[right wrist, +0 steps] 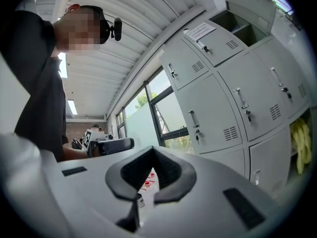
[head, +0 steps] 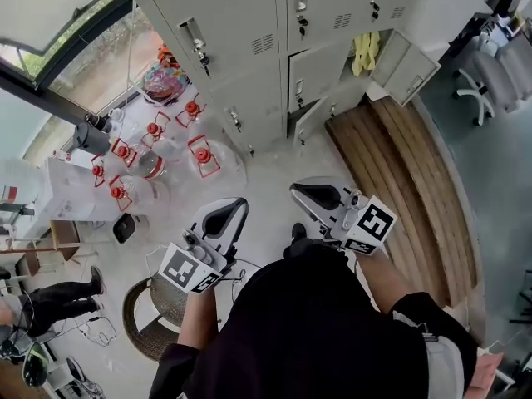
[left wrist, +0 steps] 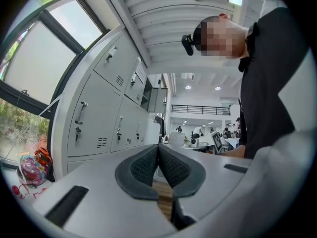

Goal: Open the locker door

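Observation:
A bank of pale grey lockers [head: 249,48] with small handles and keys stands ahead of me, its doors mostly closed. One door at the right [head: 405,65] hangs wide open beside something yellow [head: 364,50] on a shelf. My left gripper [head: 241,202] and right gripper [head: 295,191] are held close to my body, well short of the lockers. Both point toward them, and both are shut with nothing between the pads. In the left gripper view the left gripper [left wrist: 158,148] shows its dark pads meeting in front of the lockers [left wrist: 99,113]. The right gripper [right wrist: 152,153] likewise shows touching pads, with lockers [right wrist: 218,113] at the right.
Several clear jars with red lids [head: 150,152] and a colourful bag [head: 158,80] sit on the floor at the left by the window. A wicker stool [head: 154,314] is at my lower left. Wooden planks [head: 407,181] lie at the right, an office chair [head: 490,73] beyond. A person [head: 50,298] sits at far left.

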`<act>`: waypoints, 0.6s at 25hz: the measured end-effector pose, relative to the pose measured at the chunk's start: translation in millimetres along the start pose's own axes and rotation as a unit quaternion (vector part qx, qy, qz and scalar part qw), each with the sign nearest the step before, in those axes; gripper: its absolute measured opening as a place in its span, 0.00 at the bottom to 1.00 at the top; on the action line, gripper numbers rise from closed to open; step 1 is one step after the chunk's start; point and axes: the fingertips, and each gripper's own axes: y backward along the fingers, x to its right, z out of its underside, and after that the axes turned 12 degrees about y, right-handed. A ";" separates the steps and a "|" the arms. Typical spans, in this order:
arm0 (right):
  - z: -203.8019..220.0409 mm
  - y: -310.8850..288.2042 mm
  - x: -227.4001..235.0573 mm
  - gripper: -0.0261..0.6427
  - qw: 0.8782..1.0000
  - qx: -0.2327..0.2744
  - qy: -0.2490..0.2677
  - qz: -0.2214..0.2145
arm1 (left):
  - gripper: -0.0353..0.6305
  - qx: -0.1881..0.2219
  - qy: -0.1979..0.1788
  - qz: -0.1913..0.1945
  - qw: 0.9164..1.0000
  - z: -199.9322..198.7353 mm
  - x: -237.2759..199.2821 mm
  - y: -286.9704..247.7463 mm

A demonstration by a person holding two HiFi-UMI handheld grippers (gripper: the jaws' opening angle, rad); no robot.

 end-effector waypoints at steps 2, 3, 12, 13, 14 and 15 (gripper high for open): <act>-2.4 0.3 14.6 0.05 1.000 0.006 0.005 -0.019 | 0.07 -0.010 0.001 -0.007 1.000 0.2 -4.7 -20.7; -2.0 1.1 22.0 0.05 1.000 0.010 0.004 -0.028 | 0.07 -0.014 0.001 -0.010 1.000 0.6 -6.0 -29.4; 13.3 -6.9 58.7 0.05 0.996 0.025 -0.007 -0.084 | 0.07 -0.045 -0.028 -0.041 0.998 -7.9 -29.2 -58.2; 13.5 -8.3 61.2 0.05 0.996 0.025 -0.007 -0.085 | 0.07 -0.041 -0.024 -0.043 0.998 -11.7 -33.6 -58.3; 12.5 -10.4 64.2 0.05 0.996 0.026 -0.008 -0.085 | 0.07 -0.034 -0.021 -0.045 0.998 -16.5 -38.2 -58.2; 10.8 -13.1 67.4 0.05 0.996 0.026 -0.008 -0.084 | 0.07 -0.027 -0.018 -0.046 0.998 -21.9 -43.1 -58.0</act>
